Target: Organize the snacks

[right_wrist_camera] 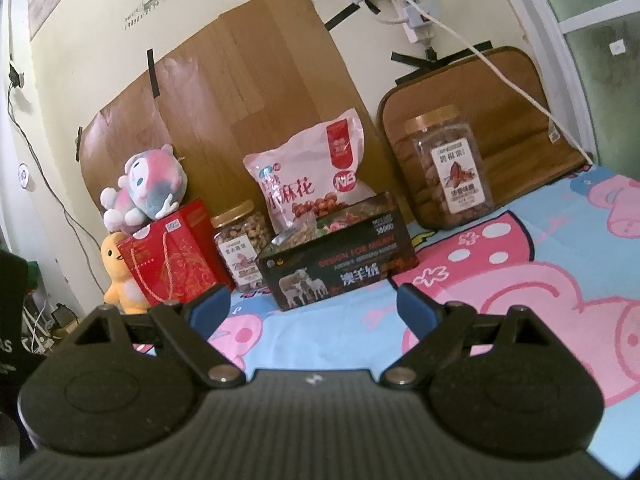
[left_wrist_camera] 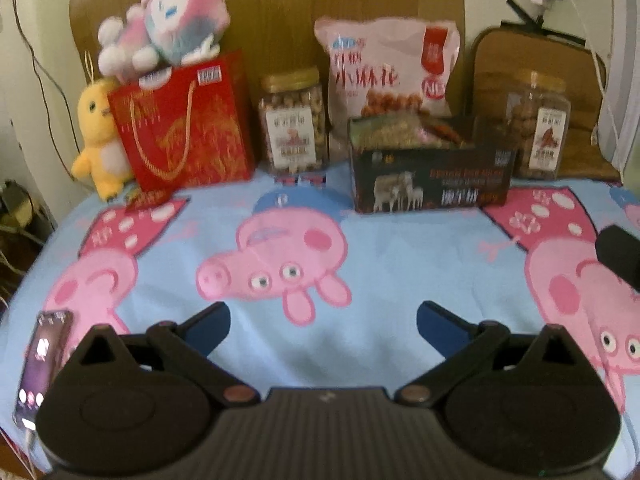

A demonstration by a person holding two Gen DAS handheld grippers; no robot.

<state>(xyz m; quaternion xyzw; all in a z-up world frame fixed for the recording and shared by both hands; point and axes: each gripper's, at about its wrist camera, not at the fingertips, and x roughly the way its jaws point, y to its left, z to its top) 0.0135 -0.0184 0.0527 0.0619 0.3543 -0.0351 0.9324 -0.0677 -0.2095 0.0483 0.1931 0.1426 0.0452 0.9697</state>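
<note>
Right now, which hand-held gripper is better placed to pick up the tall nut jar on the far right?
Probably the right hand-held gripper: it is open and empty, and the tall nut jar sits right of its centre. For the left hand-held gripper, also open, the jar sits far right.

Light blue bedsheet (left_wrist_camera: 380, 248) with pink cartoon pig print covers the surface; wood-grain board (right_wrist_camera: 248, 92) taped to the cream wall behind it, a smaller brown board (right_wrist_camera: 516, 96) leaning to its right. Far left: yellow chick plush (left_wrist_camera: 98, 140) upright at the sheet's back edge, pink-and-grey plush (left_wrist_camera: 168, 20) lying higher up beside it. Phone (left_wrist_camera: 42, 364), screen lit, flat on the sheet's near left edge; white power strip (right_wrist_camera: 416, 12) on the wall with a white cable (right_wrist_camera: 512, 84) running down across the smaller board
</note>
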